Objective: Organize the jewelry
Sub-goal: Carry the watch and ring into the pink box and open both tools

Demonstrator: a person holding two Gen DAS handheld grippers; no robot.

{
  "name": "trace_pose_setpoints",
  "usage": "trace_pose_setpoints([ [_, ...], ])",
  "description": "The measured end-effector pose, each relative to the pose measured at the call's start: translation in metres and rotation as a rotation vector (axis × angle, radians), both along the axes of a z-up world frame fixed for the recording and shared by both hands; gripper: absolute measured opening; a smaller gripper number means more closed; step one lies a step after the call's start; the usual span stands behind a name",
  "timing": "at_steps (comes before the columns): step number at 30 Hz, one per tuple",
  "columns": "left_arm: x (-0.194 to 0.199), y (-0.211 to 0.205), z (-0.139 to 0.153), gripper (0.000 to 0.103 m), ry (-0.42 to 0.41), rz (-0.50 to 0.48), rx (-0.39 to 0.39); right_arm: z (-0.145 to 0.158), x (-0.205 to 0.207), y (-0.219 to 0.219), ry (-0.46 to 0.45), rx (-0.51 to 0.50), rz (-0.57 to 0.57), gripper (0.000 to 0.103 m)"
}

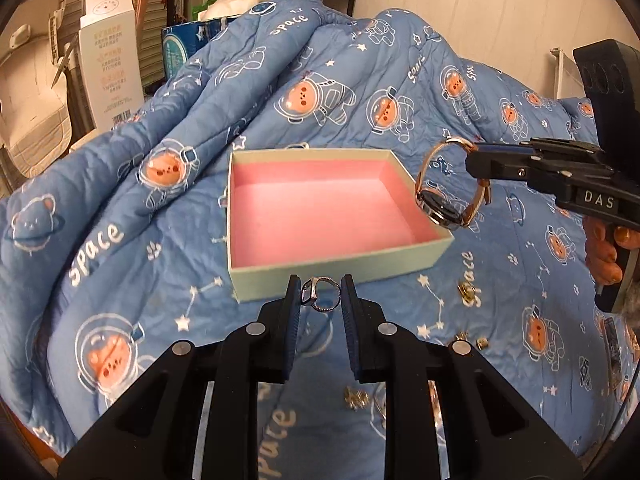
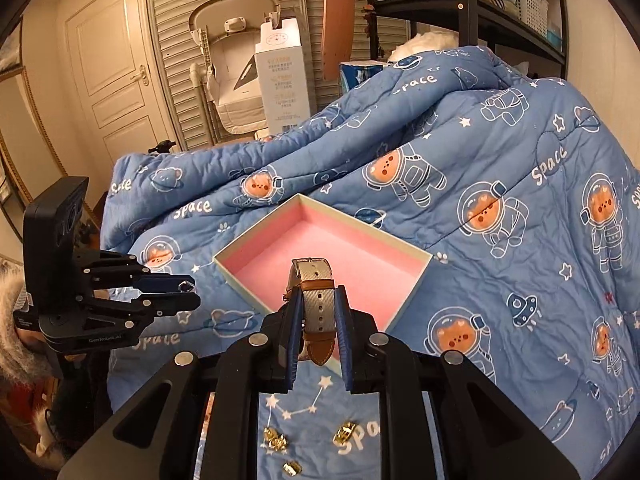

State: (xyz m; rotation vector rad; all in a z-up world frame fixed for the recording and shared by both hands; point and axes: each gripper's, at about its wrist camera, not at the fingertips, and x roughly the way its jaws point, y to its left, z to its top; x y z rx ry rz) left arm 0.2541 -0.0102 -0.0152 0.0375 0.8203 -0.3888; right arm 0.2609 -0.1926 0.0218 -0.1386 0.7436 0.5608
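While both grippers hang up off the bed, each one's got something pinched. The left gripper (image 1: 320, 296) has its two pads closed on a small silver ring (image 1: 321, 294), held in the air just short of the near wall of the box (image 1: 340, 270). The right gripper (image 2: 319, 312) is clamped on the strap of a watch (image 2: 316, 308); from the left camera you can see the watch (image 1: 448, 184) dangling with its dark face low, right beside the box's right-hand rim, sort of overlapping that edge from this angle, so I can't tell if it's over the inside or just outside. The box is open on top, pale green outside, pink inside, nothing in it, sitting flat on the blue space-bear blanket (image 1: 120, 280). Lots of free room above it and on the near side; behind and to the left the blanket bunches up into a tall ridge close to the far wall. A few little gold pieces (image 2: 346, 432) lie loose on the blanket near the grippers, well apart from the box. The person's hand (image 1: 604, 252) is wrapped around the right gripper's handle.
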Motion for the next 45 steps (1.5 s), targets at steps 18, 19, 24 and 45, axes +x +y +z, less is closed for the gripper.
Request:
trace_pose_setpoints([
  [18, 0.149, -0.041, -0.048, 0.021, 0.115, 0.002, 0.193, -0.052, 0.095, 0.021, 0.095, -0.127, -0.129, 0.016],
  [19, 0.151, -0.043, -0.049, 0.021, 0.114, 0.0, 0.196, -0.053, 0.096, 0.022, 0.095, -0.128, -0.13, 0.016],
  [24, 0.157, -0.048, -0.056, 0.021, 0.103, 0.0, 0.225, -0.058, 0.1, 0.024, 0.086, -0.151, -0.125, 0.016],
  [45, 0.14, -0.056, -0.042, 0.064, 0.04, -0.031, 0.236, -0.057, 0.097, 0.027, 0.031, -0.176, -0.075, 0.034],
])
